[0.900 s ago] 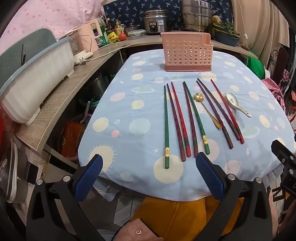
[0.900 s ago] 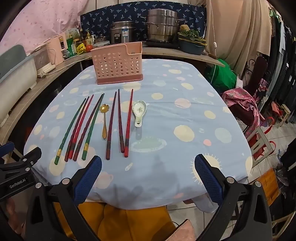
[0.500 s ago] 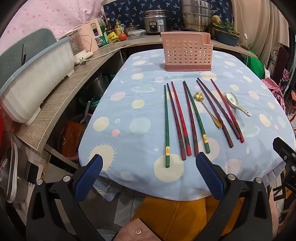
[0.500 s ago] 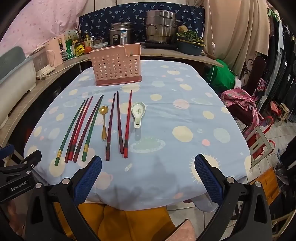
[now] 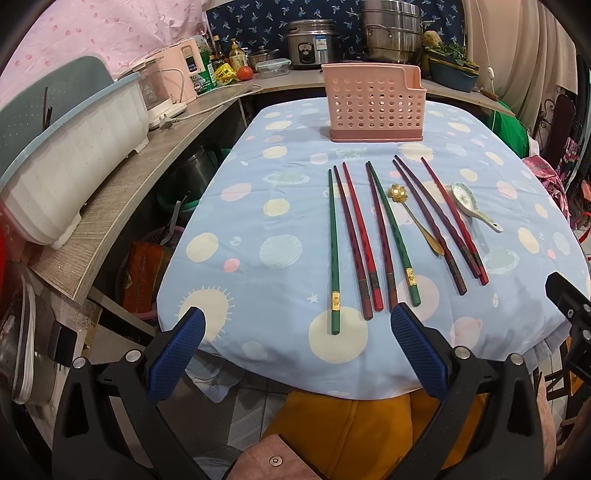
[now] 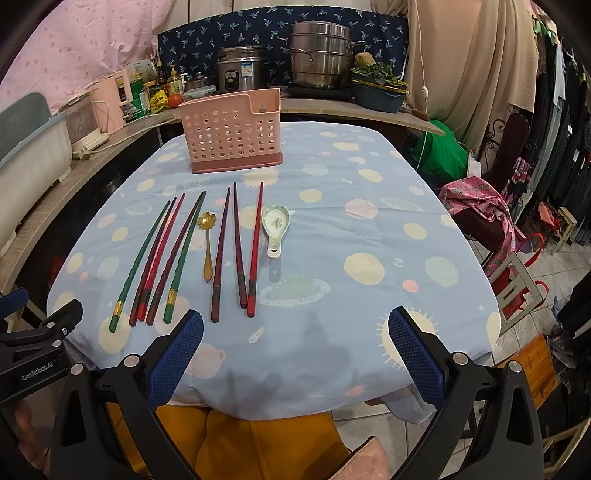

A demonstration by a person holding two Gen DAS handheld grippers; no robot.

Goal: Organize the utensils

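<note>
Both sets of jaws wide, empty: left gripper (image 5: 295, 350), right gripper (image 6: 295, 350). Chopsticks (image 5: 334, 251) lie in a row mid-bench; pink perforated holder (image 5: 375, 103) stands at 12 o'clock beyond. Start with the outermost green stick; grip near its thick end.

— What stood behind the table (image 6: 369, 295)?
— A wooden counter (image 5: 122, 206) curved round its far and left sides, carrying steel pots (image 6: 321, 59) against a dark blue patterned wall cloth (image 6: 258, 33).
— And right of it?
— Beige curtains (image 6: 469, 66), tiled floor (image 6: 487, 254).
</note>
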